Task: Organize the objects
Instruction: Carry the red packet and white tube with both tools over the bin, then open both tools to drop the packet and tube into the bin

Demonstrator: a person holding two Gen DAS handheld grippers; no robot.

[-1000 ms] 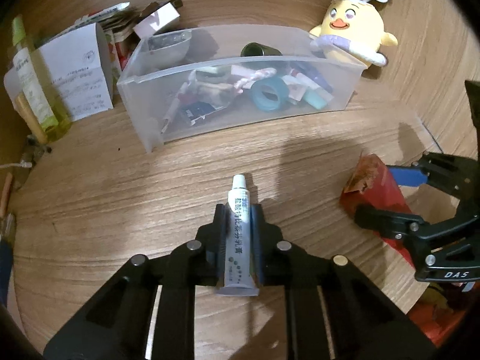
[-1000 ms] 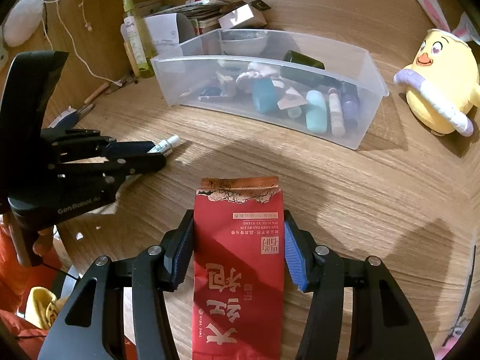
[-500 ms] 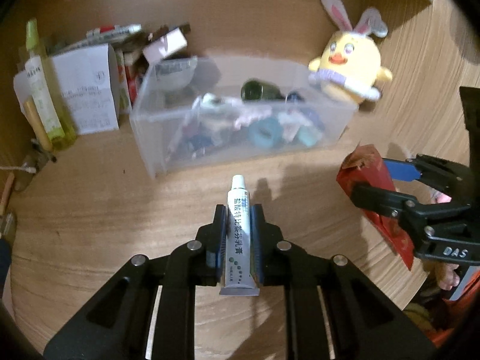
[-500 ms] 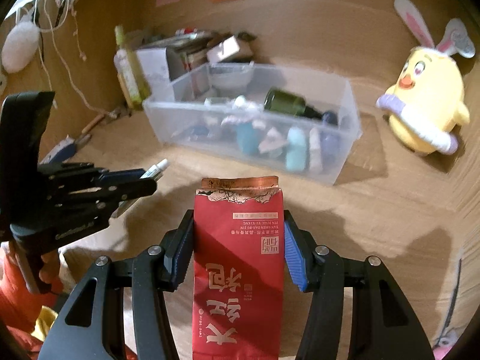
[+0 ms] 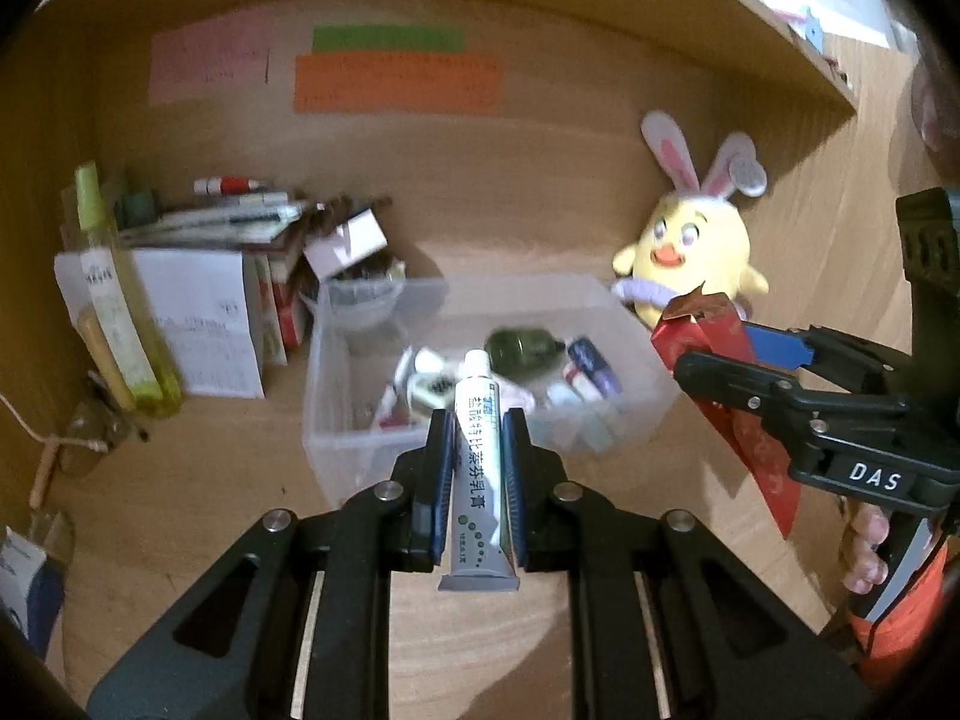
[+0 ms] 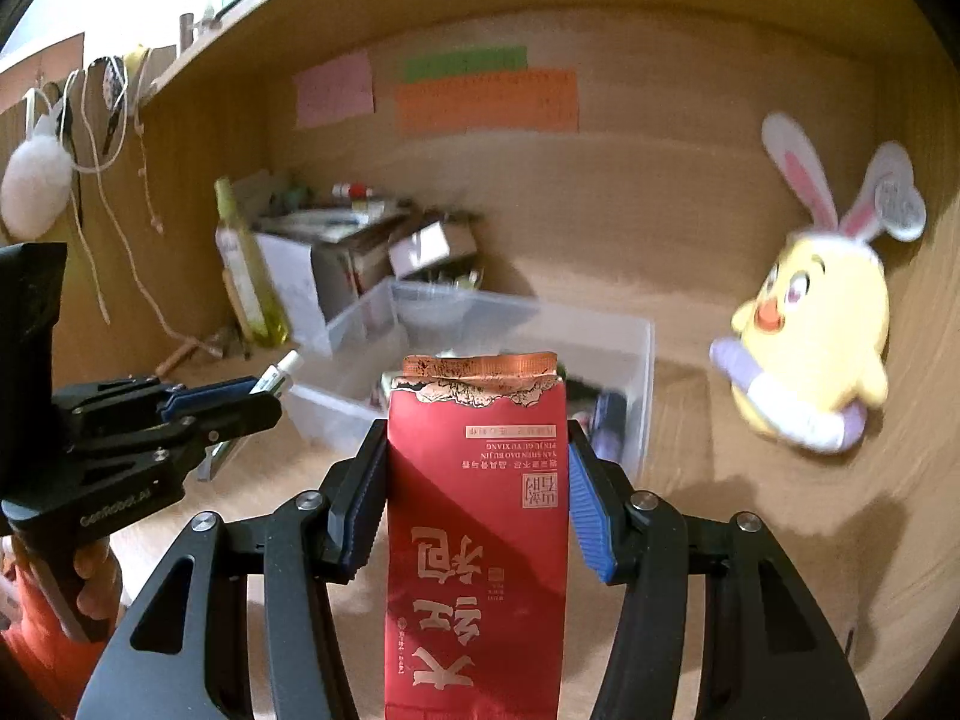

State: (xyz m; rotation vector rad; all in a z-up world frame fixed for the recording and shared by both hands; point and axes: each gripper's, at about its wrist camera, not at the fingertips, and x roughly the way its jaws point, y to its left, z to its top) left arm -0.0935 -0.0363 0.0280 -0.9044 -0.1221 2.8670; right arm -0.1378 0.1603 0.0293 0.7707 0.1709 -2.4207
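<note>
A home desk nook is indicated: a wooden desk (image 5: 180, 480) under a shelf (image 5: 750, 18), sticky notes (image 5: 396, 81) pinned behind, a plush chick (image 5: 690, 252), stacked books (image 5: 240, 222), and a clear bin (image 5: 336, 444) of toiletries.

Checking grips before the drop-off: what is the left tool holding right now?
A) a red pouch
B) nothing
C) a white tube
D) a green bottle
C: the left tool is shut on the white tube, cap pointing forward toward the bin; the red pouch sits in the right tool.
</note>
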